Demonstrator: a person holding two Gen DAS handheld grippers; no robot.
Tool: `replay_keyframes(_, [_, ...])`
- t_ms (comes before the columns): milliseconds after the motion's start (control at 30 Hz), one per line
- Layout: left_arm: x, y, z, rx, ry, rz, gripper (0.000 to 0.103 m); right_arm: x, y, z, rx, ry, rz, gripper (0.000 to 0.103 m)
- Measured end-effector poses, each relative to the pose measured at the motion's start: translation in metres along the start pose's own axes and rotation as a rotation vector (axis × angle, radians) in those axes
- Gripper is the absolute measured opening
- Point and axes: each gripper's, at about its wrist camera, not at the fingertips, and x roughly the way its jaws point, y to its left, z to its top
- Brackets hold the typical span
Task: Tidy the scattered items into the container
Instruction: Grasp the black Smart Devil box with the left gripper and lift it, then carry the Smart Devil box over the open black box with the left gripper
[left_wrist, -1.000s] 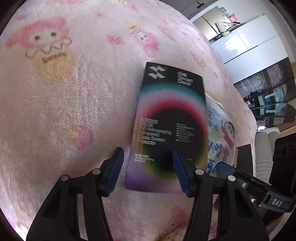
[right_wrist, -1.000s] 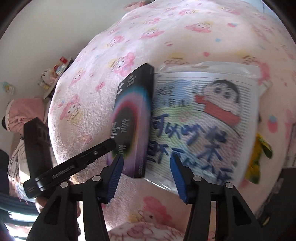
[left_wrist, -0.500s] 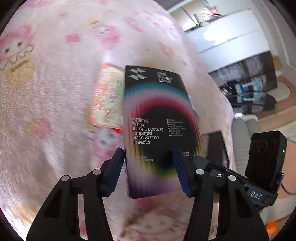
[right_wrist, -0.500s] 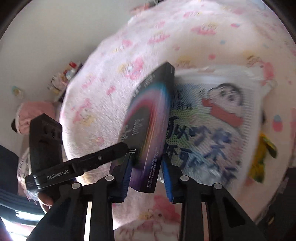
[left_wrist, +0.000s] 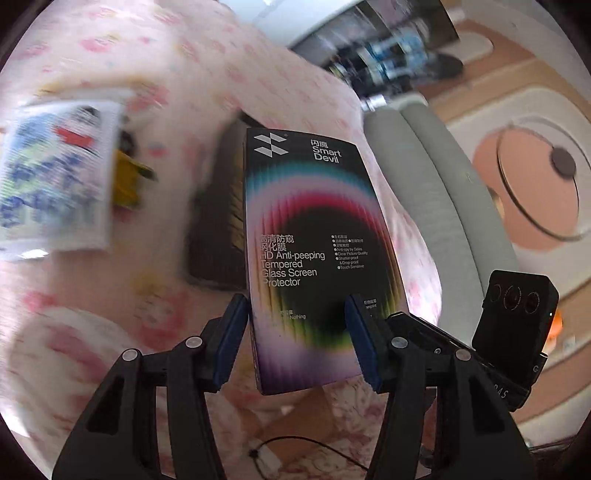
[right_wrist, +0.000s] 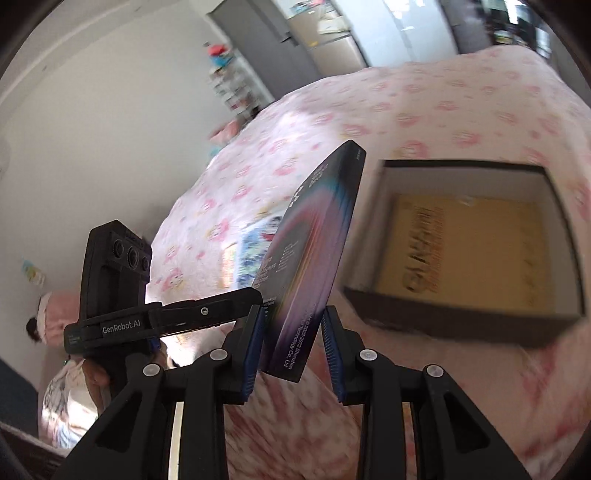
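Note:
A black screen protector box (left_wrist: 310, 236) with a rainbow ring is held up above the pink blanket by both grippers. My left gripper (left_wrist: 295, 332) is shut across its width near the bottom end. My right gripper (right_wrist: 293, 336) is shut across its thin edge (right_wrist: 314, 240). The container (right_wrist: 461, 181), a dark open box with white inner walls and a yellow floor, sits on the blanket to the right of the held box. In the left wrist view it shows as a dark shape (left_wrist: 214, 221) behind the box. A cartoon-printed pouch (left_wrist: 55, 177) and a yellow item (left_wrist: 127, 181) lie further left.
The pink cartoon blanket (right_wrist: 443, 110) covers the whole bed. A grey padded piece (left_wrist: 436, 177) and a floor rug (left_wrist: 524, 155) lie past the bed's edge. A hand (right_wrist: 96, 376) holds the other gripper at lower left. Shelves and cabinets stand along the far wall.
The right gripper closed on the box's edge. Both grippers then lifted the box off the blanket and swung it away from the cartoon pouch toward the container, which came into view.

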Motion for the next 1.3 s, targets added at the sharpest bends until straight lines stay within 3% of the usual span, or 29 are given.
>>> replay_keyframes(167, [0.075, -0.045, -0.032, 0.071, 0.164, -0.031, 0.056, -0.052, -0.060, -0.058, 0.117, -0.030, -0.105, 0.028])
replay_keyframes(333, [0.124, -0.076, -0.047, 0.168, 0.246, 0.061, 0.054, -0.067, -0.114, -0.099, 0.242, -0.013, -0.125, 0.028])
replay_keyframes(400, [0.125, -0.071, -0.065, 0.195, 0.260, 0.109, 0.054, -0.061, -0.131, -0.108, 0.278, 0.009, -0.125, 0.028])
replay_keyframes(700, [0.127, -0.040, -0.050, 0.149, 0.238, 0.202, 0.054, 0.004, -0.181, -0.121, 0.364, 0.093, -0.030, 0.031])
replay_keyframes(900, [0.125, -0.042, -0.038, 0.173, 0.229, 0.214, 0.054, 0.026, -0.182, -0.120, 0.338, 0.120, -0.082, 0.034])
replay_keyframes(1000, [0.135, -0.038, -0.028, 0.178, 0.274, 0.170, 0.057, 0.032, -0.185, -0.121, 0.323, 0.128, -0.131, 0.035])
replay_keyframes(1067, [0.139, -0.039, -0.021, 0.181, 0.290, 0.168, 0.053, 0.039, -0.187, -0.121, 0.317, 0.142, -0.179, 0.035])
replay_keyframes(1167, [0.138, -0.045, -0.017, 0.200, 0.274, 0.158, 0.050, 0.046, -0.187, -0.123, 0.320, 0.138, -0.216, 0.034])
replay_keyframes(1300, [0.133, -0.052, -0.015, 0.251, 0.234, 0.203, 0.050, 0.049, -0.184, -0.129, 0.316, 0.135, -0.269, 0.034])
